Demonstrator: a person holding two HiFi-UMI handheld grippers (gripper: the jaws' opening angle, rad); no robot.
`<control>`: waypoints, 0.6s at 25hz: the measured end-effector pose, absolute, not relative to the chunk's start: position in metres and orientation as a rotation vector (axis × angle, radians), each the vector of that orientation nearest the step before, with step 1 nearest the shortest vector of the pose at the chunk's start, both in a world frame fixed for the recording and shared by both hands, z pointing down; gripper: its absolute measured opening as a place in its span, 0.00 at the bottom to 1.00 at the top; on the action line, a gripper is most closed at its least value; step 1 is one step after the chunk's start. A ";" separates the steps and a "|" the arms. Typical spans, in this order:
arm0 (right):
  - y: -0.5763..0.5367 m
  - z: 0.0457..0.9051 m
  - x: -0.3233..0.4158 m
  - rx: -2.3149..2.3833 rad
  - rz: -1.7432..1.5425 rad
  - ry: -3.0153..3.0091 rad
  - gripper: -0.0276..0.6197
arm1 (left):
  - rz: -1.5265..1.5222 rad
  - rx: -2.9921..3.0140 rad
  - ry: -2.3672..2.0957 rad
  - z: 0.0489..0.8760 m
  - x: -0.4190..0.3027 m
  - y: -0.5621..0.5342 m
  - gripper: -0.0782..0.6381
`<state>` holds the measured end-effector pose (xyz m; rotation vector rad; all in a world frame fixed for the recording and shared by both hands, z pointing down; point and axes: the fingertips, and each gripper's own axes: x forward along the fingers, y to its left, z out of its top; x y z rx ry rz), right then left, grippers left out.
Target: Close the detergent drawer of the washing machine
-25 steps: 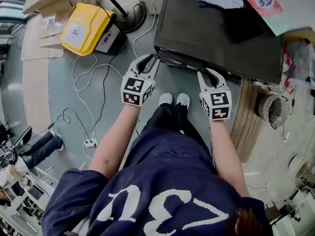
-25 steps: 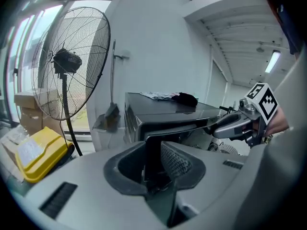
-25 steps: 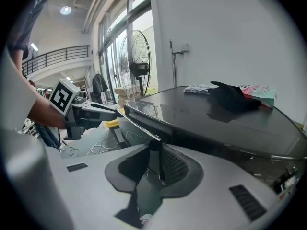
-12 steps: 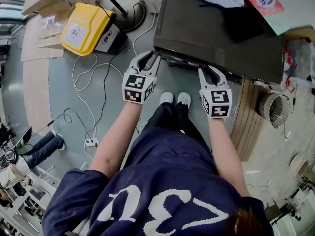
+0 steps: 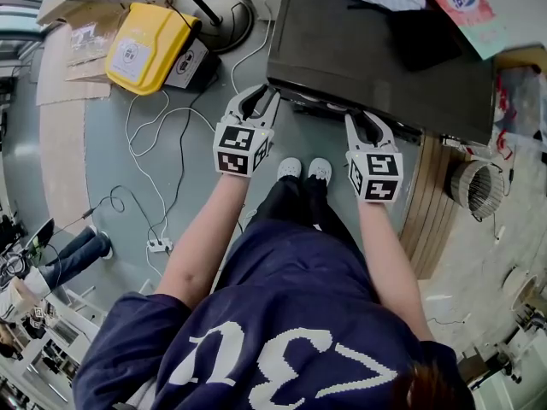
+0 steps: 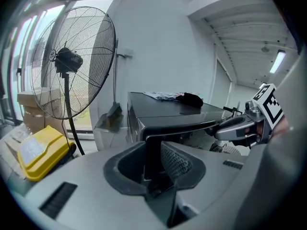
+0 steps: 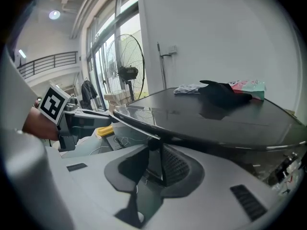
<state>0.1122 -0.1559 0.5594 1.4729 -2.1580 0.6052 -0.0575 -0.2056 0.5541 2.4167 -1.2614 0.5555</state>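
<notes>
Straddling the washer's (image 5: 376, 49) front edge, both tools stand spread: left tool (image 5: 259, 99) around its left corner, right tool (image 5: 363, 126) around a thin panel edge. Drawer (image 5: 318, 109) juts slightly between them.

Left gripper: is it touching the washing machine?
Cannot tell. In the left gripper view the washing machine's dark front corner stands between the left gripper's jaws, close by one pad, but neither contact nor gap shows plainly.
</notes>
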 end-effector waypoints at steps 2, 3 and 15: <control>-0.155 0.560 0.112 1.494 0.619 -2.150 0.19 | 0.552 2.410 -1.270 0.554 -0.058 -0.205 0.26; -0.155 0.560 0.112 1.506 0.626 -2.145 0.19 | 0.550 2.407 -1.273 0.555 -0.058 -0.205 0.26; -0.140 0.565 0.115 1.527 0.694 -2.183 0.07 | 0.561 2.387 -1.298 0.555 -0.059 -0.205 0.26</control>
